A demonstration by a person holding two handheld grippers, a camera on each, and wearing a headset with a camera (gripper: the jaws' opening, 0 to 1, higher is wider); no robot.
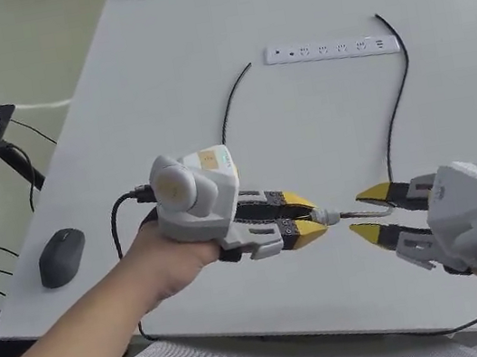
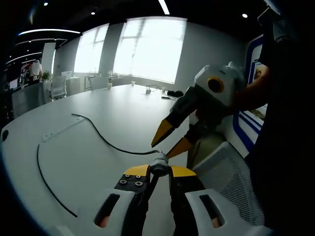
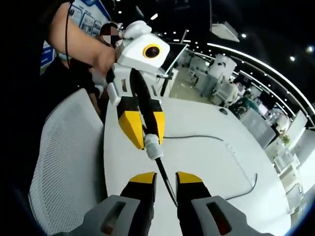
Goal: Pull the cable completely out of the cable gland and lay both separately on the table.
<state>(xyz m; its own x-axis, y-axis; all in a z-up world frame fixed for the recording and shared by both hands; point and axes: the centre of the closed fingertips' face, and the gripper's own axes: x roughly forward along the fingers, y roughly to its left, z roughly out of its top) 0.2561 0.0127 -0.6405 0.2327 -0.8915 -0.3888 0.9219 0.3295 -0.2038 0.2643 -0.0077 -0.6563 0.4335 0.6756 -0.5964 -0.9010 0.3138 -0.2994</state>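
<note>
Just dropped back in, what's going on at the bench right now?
A person holds a claw in each hand above the white table. The left claw is shut on the gland, holding it in the air. The right claw is open, its jaws either side of the black cable just past the gland. The cable is still in the gland, and nothing is laid down yet.

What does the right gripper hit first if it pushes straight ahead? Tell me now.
Probably the cable gland, clamped in the left gripper directly ahead. The cable runs between the open jaws of the right gripper.
</note>
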